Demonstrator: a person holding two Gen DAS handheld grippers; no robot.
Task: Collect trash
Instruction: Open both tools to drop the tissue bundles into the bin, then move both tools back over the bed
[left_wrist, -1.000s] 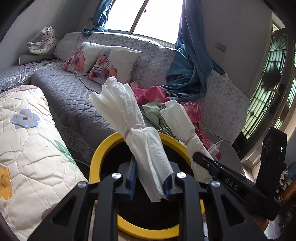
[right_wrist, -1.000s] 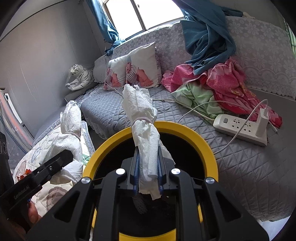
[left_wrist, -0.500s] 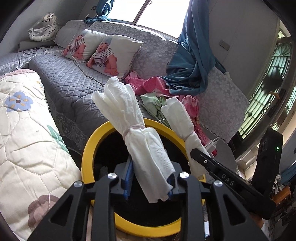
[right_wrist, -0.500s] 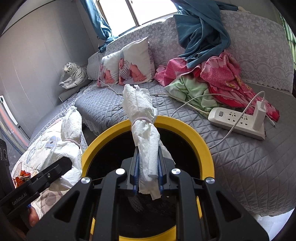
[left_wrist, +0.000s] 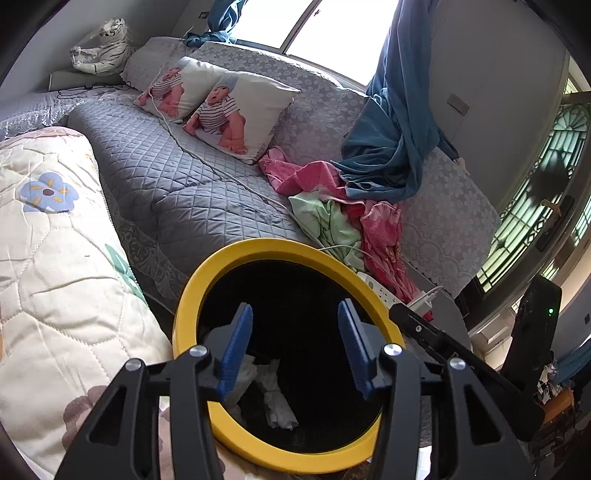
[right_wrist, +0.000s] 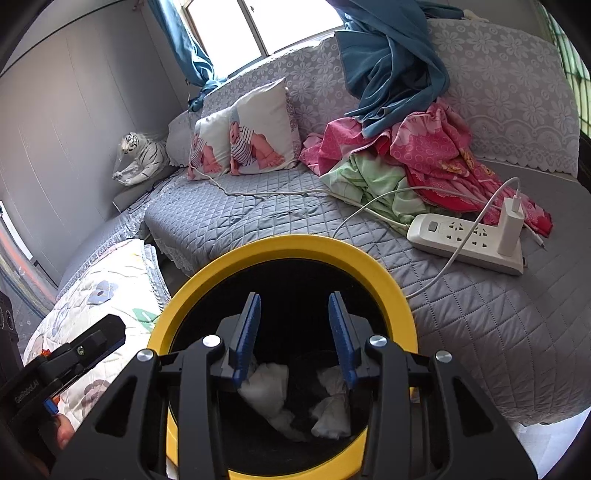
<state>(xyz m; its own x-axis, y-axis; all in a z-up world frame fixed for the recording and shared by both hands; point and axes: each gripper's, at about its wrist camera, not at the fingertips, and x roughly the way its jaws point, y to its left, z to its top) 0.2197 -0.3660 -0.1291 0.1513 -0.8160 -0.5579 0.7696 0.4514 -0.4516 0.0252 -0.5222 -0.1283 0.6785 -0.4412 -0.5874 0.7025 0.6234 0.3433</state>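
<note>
Both grippers (left_wrist: 295, 345) (right_wrist: 294, 334) now empty, tissues (right_wrist: 266, 387) in bin (right_wrist: 280, 245).

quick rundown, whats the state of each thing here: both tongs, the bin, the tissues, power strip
left tongs: open, empty, over the bin mouth
right tongs: open, empty, over the bin mouth
yellow-rimmed bin: upright, uncovered
tissue wads: lying inside the bin
power strip: on the sofa, white charger plugged in

"GenRobot.AI" lettering along the left gripper (right_wrist: 85, 345) body, right wrist view
</note>
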